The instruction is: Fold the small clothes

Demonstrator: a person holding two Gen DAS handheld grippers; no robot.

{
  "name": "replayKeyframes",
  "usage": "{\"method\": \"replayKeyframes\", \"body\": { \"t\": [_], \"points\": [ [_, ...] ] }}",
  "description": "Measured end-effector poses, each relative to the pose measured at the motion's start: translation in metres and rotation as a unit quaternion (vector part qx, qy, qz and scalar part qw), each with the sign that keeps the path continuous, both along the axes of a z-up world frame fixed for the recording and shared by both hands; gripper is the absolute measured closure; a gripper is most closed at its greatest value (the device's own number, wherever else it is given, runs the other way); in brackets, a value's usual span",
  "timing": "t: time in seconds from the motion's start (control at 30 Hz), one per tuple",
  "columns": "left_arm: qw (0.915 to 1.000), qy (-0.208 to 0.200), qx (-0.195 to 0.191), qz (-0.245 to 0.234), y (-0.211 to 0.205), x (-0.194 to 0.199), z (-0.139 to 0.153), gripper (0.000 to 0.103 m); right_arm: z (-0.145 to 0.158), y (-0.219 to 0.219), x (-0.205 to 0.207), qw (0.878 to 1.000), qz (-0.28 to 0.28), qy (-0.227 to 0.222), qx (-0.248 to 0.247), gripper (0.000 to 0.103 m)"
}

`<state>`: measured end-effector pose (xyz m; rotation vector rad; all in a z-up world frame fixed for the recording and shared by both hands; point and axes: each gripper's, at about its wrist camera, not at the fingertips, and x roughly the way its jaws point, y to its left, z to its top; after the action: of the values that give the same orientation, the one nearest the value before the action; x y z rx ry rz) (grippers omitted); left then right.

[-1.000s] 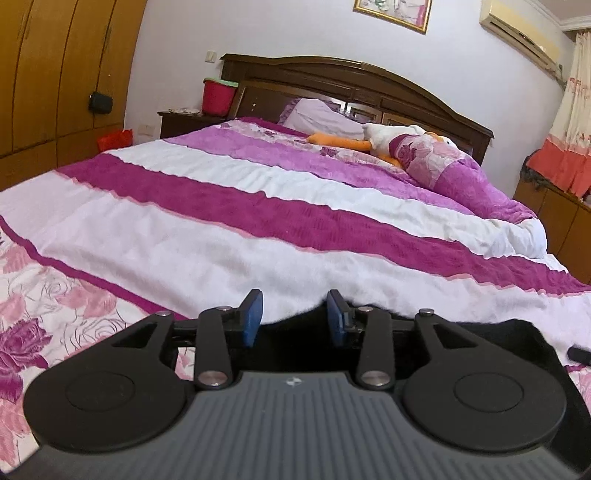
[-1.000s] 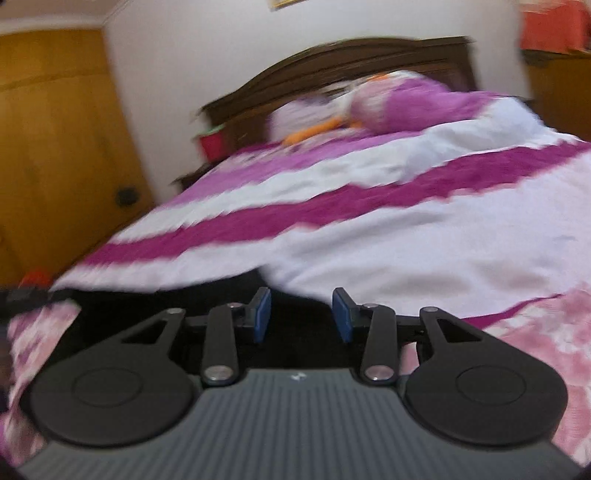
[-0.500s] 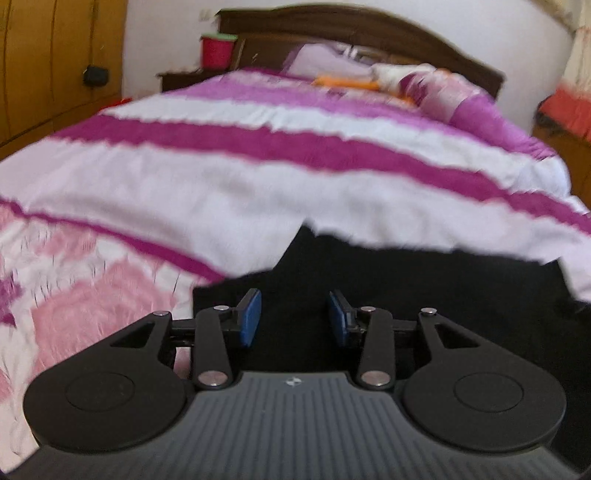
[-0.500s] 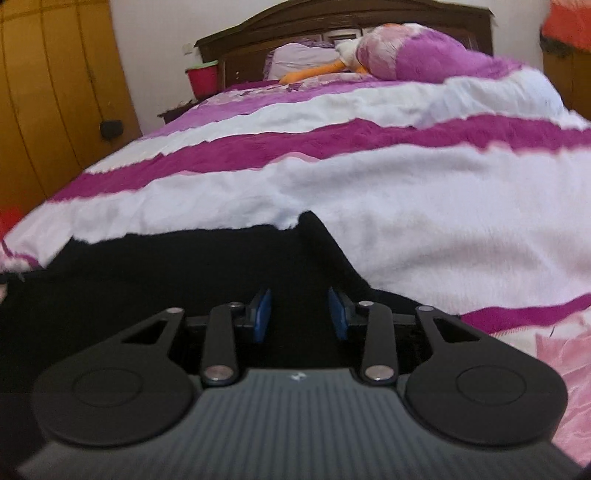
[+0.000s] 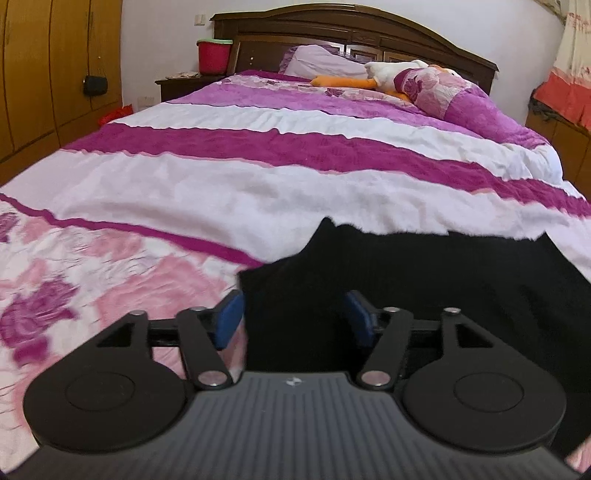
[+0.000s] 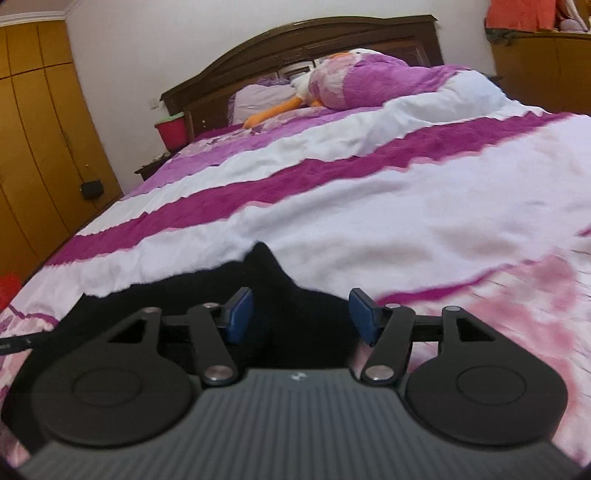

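A black garment point(image 5: 424, 280) lies flat on the bed point(image 5: 258, 184) near its foot edge. The left hand-held gripper point(image 5: 293, 317) and right hand-held gripper point(image 6: 301, 314) are opening over its corners, pads clear, cloth between. This looks like a release after laying out; next, regrip an edge to fold.

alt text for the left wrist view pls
A black garment lies on a pink, white and magenta striped bedspread, and the left gripper, jaws opening, straddles its left edge without pressing it. Beyond are a dark wooden headboard, pillows and a red bucket.
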<state>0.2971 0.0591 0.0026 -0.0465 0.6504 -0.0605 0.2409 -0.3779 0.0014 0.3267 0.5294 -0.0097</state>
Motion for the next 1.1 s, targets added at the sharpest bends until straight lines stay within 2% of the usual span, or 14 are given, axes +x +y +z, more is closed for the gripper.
{"method": "replayKeyframes", "body": {
  "t": [0.17,0.3,0.37,0.5,0.67,0.73,0.77,0.8,0.83,0.9,1.1],
  "points": [
    [0.9992,0.022,-0.032,0.006,0.027,-0.035,-0.002,0.027,-0.008,-0.02,-0.041,0.999,-0.016,0.02,0.039,0.042],
    [0.9945,0.05,-0.092,0.006,0.044,-0.056,-0.009,0.026,-0.021,-0.028,-0.07,0.995,-0.014,0.034,0.096,0.042],
    [0.9923,0.056,-0.11,-0.004,0.045,-0.063,-0.011,0.025,-0.025,-0.027,-0.08,0.992,-0.008,0.033,0.119,0.042],
    [0.989,0.066,-0.128,-0.034,0.035,-0.065,-0.02,0.02,-0.033,-0.014,-0.085,0.989,0.018,0.037,0.143,0.042],
    [0.984,0.06,-0.156,-0.063,0.016,-0.056,-0.031,0.021,-0.04,0.008,-0.072,0.988,0.033,0.034,0.145,0.042],
    [0.9822,0.059,-0.167,-0.063,0.012,-0.055,-0.032,0.034,-0.043,0.012,-0.067,0.986,0.038,0.034,0.156,0.043],
    [0.9818,0.059,-0.17,-0.061,0.012,-0.054,-0.031,0.051,-0.043,0.014,-0.064,0.986,0.035,0.032,0.161,0.047],
    [0.9805,0.06,-0.177,-0.06,0.013,-0.053,-0.03,0.069,-0.043,0.014,-0.062,0.985,0.034,0.03,0.168,0.063],
    [0.9782,0.062,-0.189,-0.058,0.016,-0.053,-0.029,0.074,-0.043,0.012,-0.06,0.983,0.028,0.032,0.18,0.072],
    [0.975,0.063,-0.205,-0.059,0.022,-0.053,-0.022,0.083,-0.043,0.006,-0.059,0.975,0.016,0.035,0.218,0.081],
    [0.9715,0.039,-0.218,-0.086,0.032,-0.075,0.018,0.086,-0.011,-0.003,-0.083,0.962,0.032,0.008,0.272,0.085]
  ]
}}
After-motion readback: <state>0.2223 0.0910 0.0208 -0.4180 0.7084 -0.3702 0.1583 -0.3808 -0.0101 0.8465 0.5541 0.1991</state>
